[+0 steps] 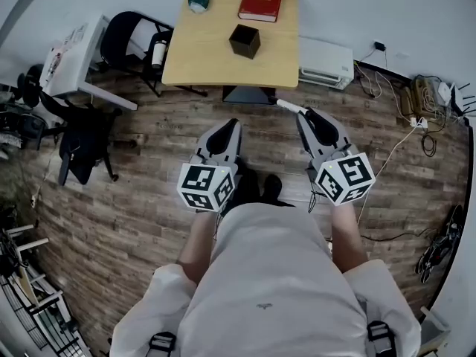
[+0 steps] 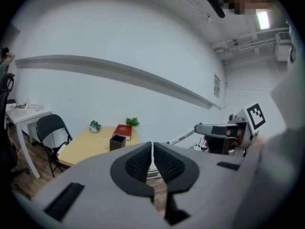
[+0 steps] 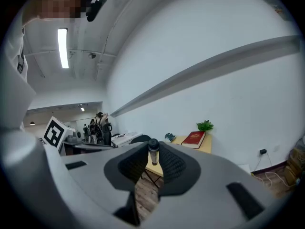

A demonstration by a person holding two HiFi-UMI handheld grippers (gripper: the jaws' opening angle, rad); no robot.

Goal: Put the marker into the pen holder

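While the person is standing back from the table (image 1: 195, 58), the right gripper (image 1: 306, 114) is pinching the marker (image 1: 290, 107) between nearly closed jaws. The marker's long axis is lying across those jaws, and most of its white barrel is sticking out toward the left gripper's side. The right gripper view is showing the marker's dark end (image 3: 153, 145) poking up between the pads. The left gripper (image 1: 232, 123) is carrying nothing, its jaws pressing together. The pen holder (image 1: 244, 41) is sitting ahead of both grippers and well apart from them, forward and to the left of the right gripper and almost straight ahead of the left one. The marker-carrying gripper is probably going to need a long reach forward and leftward, turning the marker on end over the holder's open top
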